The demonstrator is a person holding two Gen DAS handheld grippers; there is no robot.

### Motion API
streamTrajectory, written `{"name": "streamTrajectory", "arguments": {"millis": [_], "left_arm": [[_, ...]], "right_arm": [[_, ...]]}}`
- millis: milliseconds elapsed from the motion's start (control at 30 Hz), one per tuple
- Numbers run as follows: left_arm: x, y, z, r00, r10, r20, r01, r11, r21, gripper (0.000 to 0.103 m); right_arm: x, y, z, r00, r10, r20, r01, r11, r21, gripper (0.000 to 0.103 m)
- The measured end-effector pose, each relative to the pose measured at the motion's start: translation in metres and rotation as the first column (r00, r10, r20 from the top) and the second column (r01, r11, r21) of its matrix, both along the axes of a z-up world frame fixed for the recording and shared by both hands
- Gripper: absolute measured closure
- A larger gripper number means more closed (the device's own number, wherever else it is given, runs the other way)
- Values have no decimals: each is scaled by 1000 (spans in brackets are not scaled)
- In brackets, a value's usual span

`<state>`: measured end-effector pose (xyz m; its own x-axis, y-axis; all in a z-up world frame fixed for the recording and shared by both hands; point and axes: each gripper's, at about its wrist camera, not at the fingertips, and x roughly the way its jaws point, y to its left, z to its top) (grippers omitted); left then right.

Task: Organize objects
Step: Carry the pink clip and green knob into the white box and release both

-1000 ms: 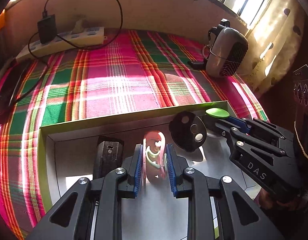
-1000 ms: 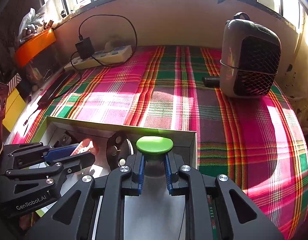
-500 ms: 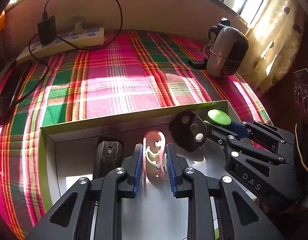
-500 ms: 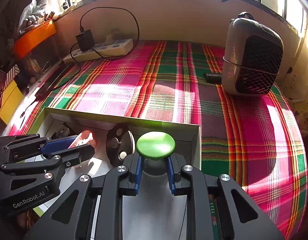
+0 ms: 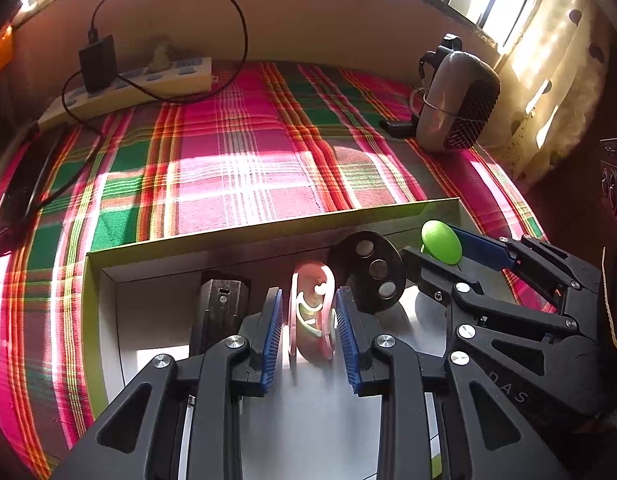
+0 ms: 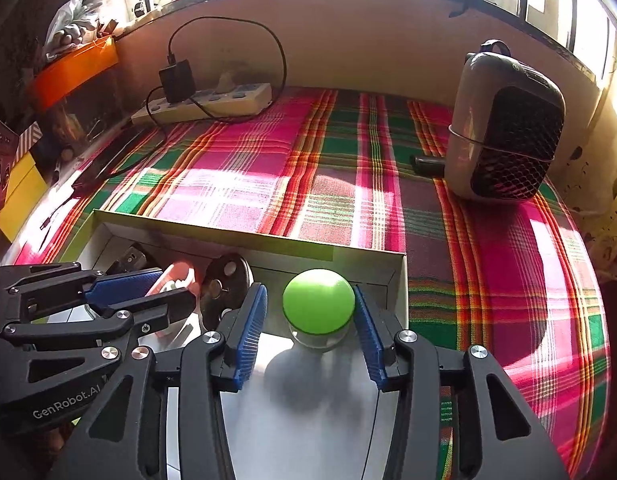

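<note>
**Releasing the green-lidded jar into the box**

Standing inside the box [image 6: 400, 280], near its far right corner, the green-lidded jar [image 6: 318, 307] is seen between the spread fingers of the right gripper [image 6: 310, 330], with clear gaps on both sides; it appears to have been set there so the corner keeps it upright and tidy. The pink clip [image 5: 311, 312] is bracketed by the left gripper [image 5: 310, 330], whose jaws are narrowly parted; whether the pads touch it cannot be told. It is kept on edge, probably so it slots between the black block [image 5: 218, 308] and the black disc [image 5: 370, 270], which leans against the far wall. "GenRobot.AI" is read on the left gripper in the right view, "DAS" on the right gripper in the left view.
</note>
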<state>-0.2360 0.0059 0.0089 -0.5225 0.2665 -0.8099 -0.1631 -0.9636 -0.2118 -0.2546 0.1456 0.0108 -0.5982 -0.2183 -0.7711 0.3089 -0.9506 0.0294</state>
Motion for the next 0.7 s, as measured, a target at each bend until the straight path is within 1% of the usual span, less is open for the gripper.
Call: {"name": "streamTrajectory", "arguments": {"millis": [267, 533, 700], "left_arm": [[2, 0, 3, 1000, 1, -13, -1, 1000, 1, 72], [11, 1, 9, 1000, 1, -27, -1, 1000, 2, 71], [24, -2, 19, 998, 11, -58, -10, 1000, 14, 71]], "right_arm": [[2, 2, 1, 1000, -10, -4, 10, 1000, -2, 57], [10, 6, 6, 1000, -23, -18, 23, 1000, -13, 57], [20, 9, 13, 999, -34, -33, 33, 999, -21, 57]]}}
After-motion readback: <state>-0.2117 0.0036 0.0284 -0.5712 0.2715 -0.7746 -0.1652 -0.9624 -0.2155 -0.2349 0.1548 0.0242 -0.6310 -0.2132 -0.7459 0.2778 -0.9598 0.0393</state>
